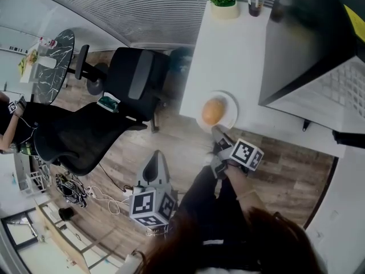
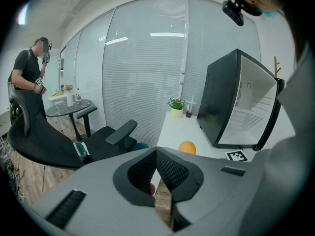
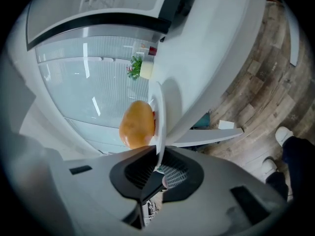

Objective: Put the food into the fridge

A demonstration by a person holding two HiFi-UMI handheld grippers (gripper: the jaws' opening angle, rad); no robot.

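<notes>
My right hand-held gripper grips the plate, food not yet in the fridge; left hand-held gripper closed, empty.

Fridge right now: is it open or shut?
Open. In the left gripper view the fridge shows its white interior and shelf lines, with nothing covering the front.

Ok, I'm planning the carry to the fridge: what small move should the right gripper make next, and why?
Probably lift the plate a little, keeping it level. The right gripper has its jaws clamped on the near rim, the orange food sits on it, and the open fridge stands close by on the same counter.
</notes>
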